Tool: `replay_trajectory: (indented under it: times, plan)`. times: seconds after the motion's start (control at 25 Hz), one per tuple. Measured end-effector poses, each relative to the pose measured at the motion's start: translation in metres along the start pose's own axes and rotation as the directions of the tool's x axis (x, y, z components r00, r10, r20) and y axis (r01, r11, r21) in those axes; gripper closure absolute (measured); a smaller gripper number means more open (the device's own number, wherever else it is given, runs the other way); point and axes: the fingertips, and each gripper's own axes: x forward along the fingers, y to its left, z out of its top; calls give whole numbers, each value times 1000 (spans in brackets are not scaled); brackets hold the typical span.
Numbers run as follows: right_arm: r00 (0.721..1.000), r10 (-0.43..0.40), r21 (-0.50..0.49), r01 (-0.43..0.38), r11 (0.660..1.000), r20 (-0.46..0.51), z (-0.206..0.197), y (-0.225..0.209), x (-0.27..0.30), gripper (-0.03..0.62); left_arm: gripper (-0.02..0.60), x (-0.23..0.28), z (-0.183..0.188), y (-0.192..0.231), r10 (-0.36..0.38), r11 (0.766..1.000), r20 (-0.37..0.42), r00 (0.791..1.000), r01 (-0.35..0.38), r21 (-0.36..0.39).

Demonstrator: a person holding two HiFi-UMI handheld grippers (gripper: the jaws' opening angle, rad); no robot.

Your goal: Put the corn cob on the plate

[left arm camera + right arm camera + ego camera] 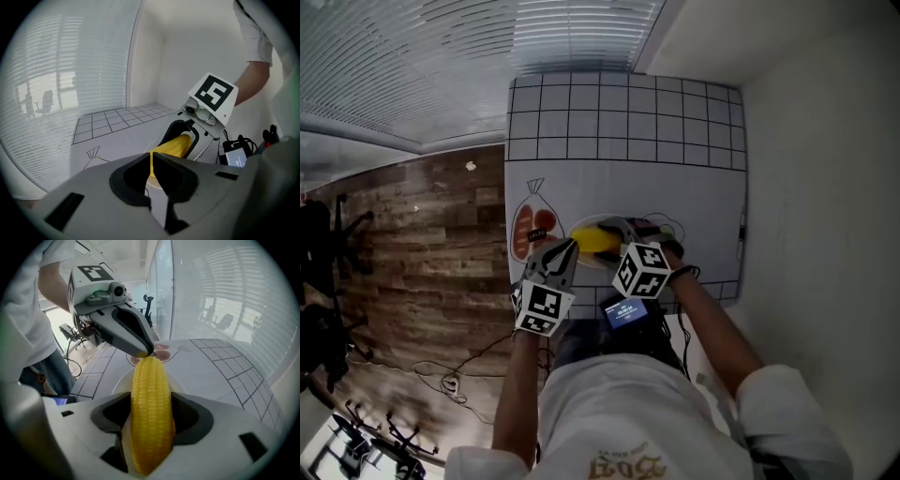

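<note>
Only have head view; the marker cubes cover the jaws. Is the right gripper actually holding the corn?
Observer: Yes. In the right gripper view, the right gripper is clamped around the middle of the corn cob.
Operator: Left one?
Observer: The left gripper has its jaws together with nothing between them; its tip sits at the cob's far end.
Operator: Plate underneath?
Observer: Yes, the white plate shows on both sides below the cob; I cannot tell whether they touch.
</note>
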Motion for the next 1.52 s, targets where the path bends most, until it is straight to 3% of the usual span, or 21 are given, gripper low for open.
replay_trajectory:
  times: [0.52,0.8,1.0,1.04,1.08,1.12,1.4,1.52]
  plan:
    - [997,-39,101,32,994,70,8,-8,-19,321,571,-1,0,2,-9,1000,-9,1000,9,-6]
    - [983,-123,182,97,979,136,15,-11,-40,334,571,-3,10,1,-25,999,10,1000,24,21]
    - [947,-253,246,202,948,197,15,-17,-63,432,571,-6,24,1,-30,999,27,999,29,41]
    - [937,-287,259,232,938,199,14,-20,-68,474,571,-7,26,1,-31,999,33,999,30,44]
    - [925,-323,275,264,924,198,12,-23,-74,559,571,-7,28,1,-32,998,38,999,31,47]
    - [914,-357,296,292,910,194,10,-26,-81,581,571,-8,29,1,-33,998,42,999,31,49]
    - [848,-497,424,389,818,181,-1,-26,-121,586,571,-25,45,-2,-13,999,111,994,8,50]
    - [793,-568,484,417,769,219,5,-25,-145,586,571,-35,58,-2,22,997,160,987,-33,63]
